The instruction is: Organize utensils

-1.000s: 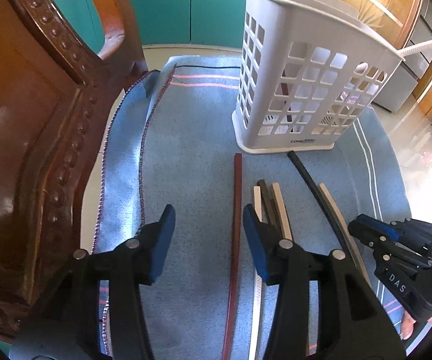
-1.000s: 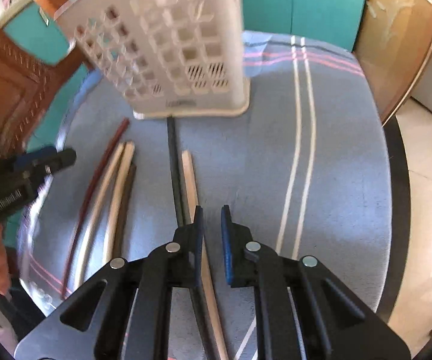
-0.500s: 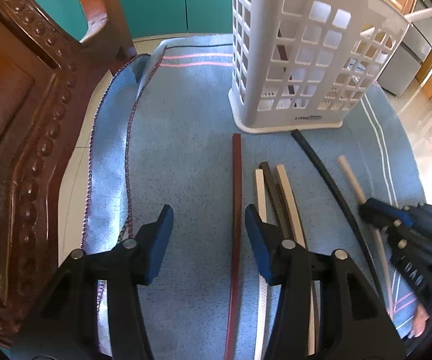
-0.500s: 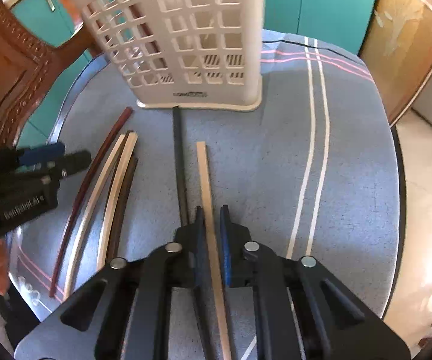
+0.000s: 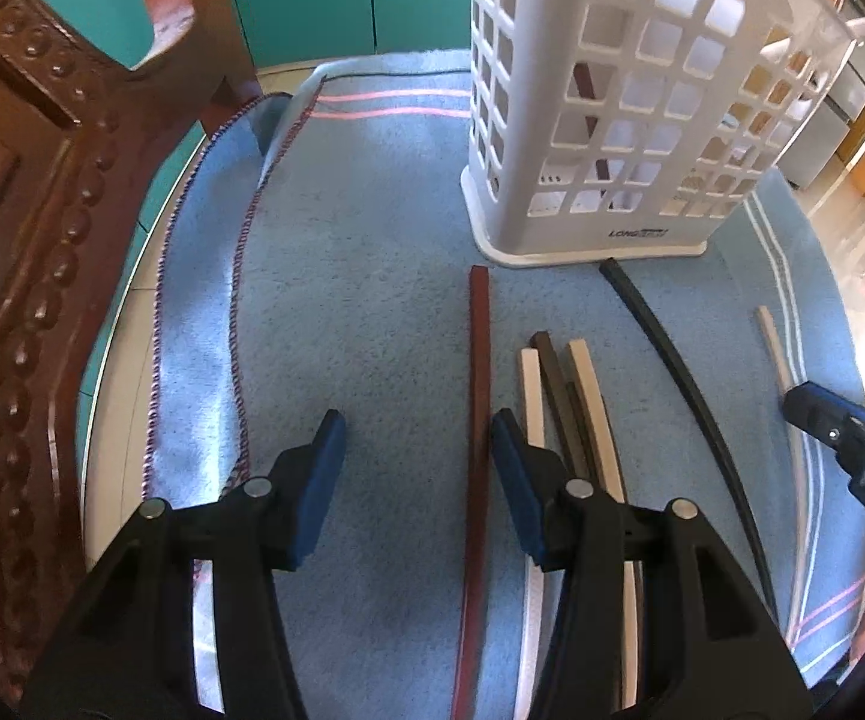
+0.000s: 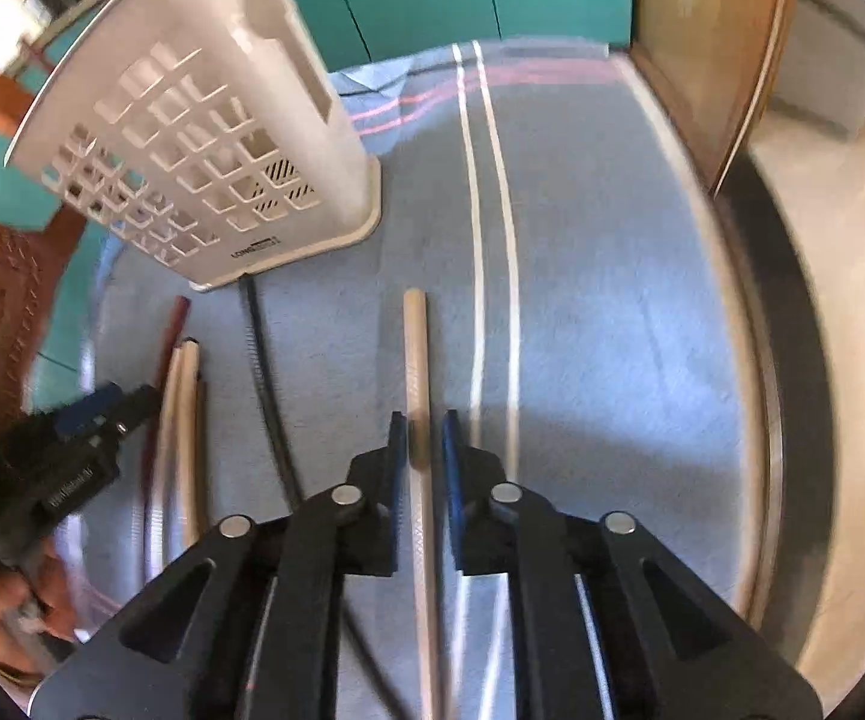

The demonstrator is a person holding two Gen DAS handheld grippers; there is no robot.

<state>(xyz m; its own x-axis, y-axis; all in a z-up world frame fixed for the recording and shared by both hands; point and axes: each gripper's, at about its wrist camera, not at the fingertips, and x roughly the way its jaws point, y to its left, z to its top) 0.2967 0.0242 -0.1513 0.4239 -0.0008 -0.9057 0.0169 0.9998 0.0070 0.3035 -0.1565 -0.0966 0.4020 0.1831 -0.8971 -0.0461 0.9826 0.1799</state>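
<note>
A white slotted basket (image 5: 612,120) stands on a blue cloth (image 5: 342,300), with a dark red stick inside. Several long chopsticks lie in front of it: a red-brown one (image 5: 479,396), a white, a dark and a cream one (image 5: 588,396), and a long black one (image 5: 678,384). My left gripper (image 5: 417,450) is open, its jaws either side of the red-brown chopstick. My right gripper (image 6: 423,450) is shut on a beige chopstick (image 6: 416,348), held off the cloth. It shows at the right in the left wrist view (image 5: 771,342).
A carved wooden chair (image 5: 42,240) rises close on the left. The basket (image 6: 204,138) sits left of the right gripper. The round table's edge (image 6: 774,420) curves on the right, with floor beyond. Teal cabinets stand behind.
My right gripper closed on the beige chopstick and lifted it to the right, away from the black one. My left gripper moved forward over the red-brown chopstick, staying open.
</note>
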